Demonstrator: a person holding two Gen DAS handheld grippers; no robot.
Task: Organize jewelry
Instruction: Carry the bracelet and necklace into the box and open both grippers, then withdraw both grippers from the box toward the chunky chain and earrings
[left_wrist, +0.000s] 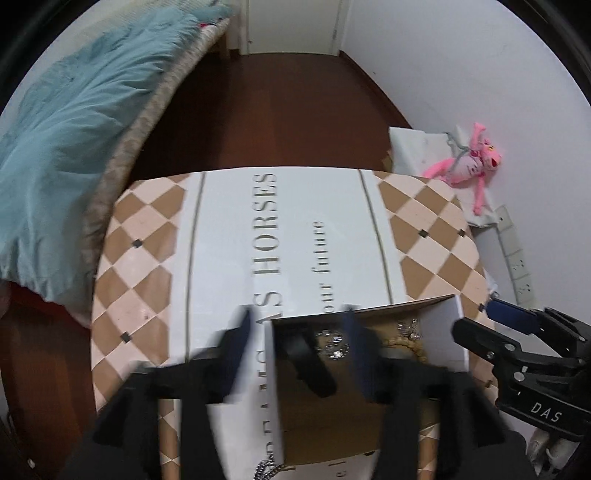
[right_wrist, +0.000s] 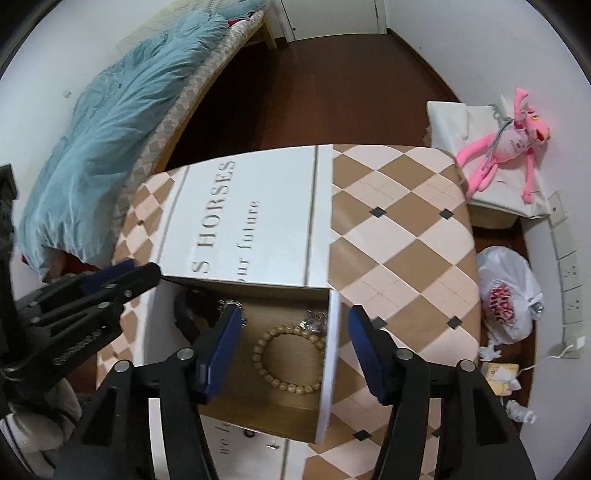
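so the open box (right_wrist: 330, 354) sits on the checkered table (right_wrist: 406, 236), bead bracelet (right_wrist: 288, 360) lying flat inside; right gripper (right_wrist: 295, 354) has fingers spread, straddling the box's right wall, probably steadying it; left gripper (left_wrist: 299, 354) also spread, straddling the left wall, holding nothing; silver pieces (left_wrist: 334, 343) further back

Table (right_wrist: 406, 236): tan-and-cream diamond cloth with a white printed band down the middle
On it: an open cardboard box (right_wrist: 334, 354) with white walls, at the near edge; a silver chain (left_wrist: 267, 470) just beside the box, on the white band
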